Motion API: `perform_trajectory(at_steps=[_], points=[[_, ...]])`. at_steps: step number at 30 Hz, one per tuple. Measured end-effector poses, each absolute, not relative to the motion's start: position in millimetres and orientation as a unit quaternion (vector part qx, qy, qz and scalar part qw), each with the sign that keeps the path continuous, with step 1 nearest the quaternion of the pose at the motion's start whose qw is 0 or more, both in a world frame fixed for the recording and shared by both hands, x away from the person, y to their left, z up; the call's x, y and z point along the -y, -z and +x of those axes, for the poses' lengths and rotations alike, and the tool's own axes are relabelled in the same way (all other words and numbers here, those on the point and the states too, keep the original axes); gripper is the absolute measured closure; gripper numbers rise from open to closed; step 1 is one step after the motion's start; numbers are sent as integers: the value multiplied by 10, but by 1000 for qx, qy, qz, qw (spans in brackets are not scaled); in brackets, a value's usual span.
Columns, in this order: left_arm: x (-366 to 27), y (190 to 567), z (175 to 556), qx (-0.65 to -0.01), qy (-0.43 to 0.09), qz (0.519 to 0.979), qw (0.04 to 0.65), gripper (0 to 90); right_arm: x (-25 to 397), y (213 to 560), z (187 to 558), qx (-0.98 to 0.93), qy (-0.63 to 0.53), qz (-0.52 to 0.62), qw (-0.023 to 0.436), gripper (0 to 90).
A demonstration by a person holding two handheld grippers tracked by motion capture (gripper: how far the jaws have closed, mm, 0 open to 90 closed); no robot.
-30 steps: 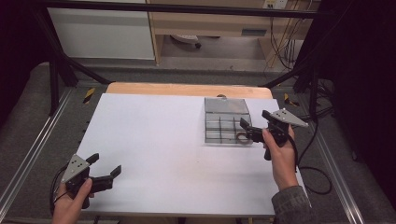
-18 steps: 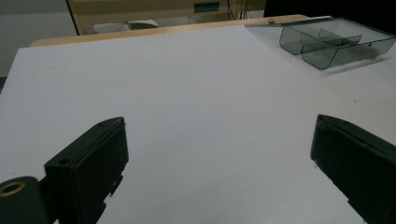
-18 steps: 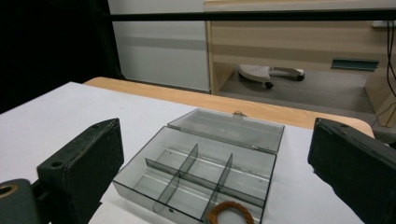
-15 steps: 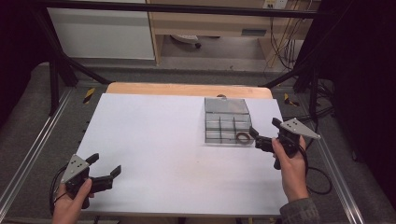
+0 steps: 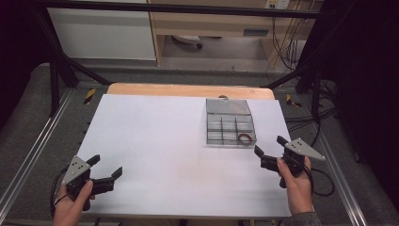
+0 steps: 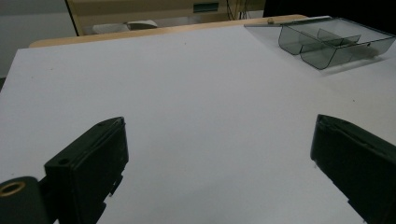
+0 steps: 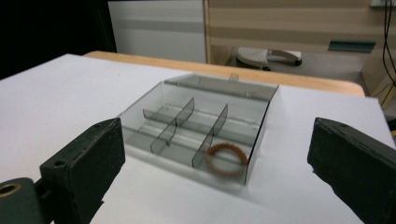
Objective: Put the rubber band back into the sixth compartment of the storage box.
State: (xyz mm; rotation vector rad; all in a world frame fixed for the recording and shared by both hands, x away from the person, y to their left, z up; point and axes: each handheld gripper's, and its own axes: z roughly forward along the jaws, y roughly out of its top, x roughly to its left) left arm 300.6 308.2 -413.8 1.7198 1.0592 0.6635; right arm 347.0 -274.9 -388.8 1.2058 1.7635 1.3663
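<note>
A clear grey compartment box (image 5: 229, 123) (image 7: 205, 121) lies on the white table with its lid folded open behind it. A brown ring-shaped band (image 5: 244, 138) (image 7: 226, 157) rests in its near right compartment. My right gripper (image 5: 270, 149) (image 7: 219, 186) is open and empty, held just off the box's near right corner. My left gripper (image 5: 104, 167) (image 6: 219, 172) stands open and empty near the table's front left corner, far from the box (image 6: 334, 41).
The white table top (image 5: 164, 141) has a wooden strip (image 5: 188, 89) along its far edge. Metal rails run along both sides. Cables (image 5: 324, 181) trail off the right edge. Shelving and a white cabinet stand beyond the table.
My right gripper has drawn back from over the box toward the near right, leaving the brown band in the compartment. The left gripper has stayed put.
</note>
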Motion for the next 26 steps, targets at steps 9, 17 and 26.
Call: perform_trajectory(at_steps=[9, 17, 26], points=[[-3079, 4137, 3005, -435, -273, 707, 487, 41, 2655, 4259, 3356, -683, -503, 462, 260, 44], [-3063, 4138, 3003, -432, -271, 709, 488, 41, 2354, 4422, 3367, -723, -483, 444, 218, 40], [-3049, 4140, 3005, -430, -270, 710, 487, 40, 2007, 4520, 3502, -749, -470, 423, 200, 33]])
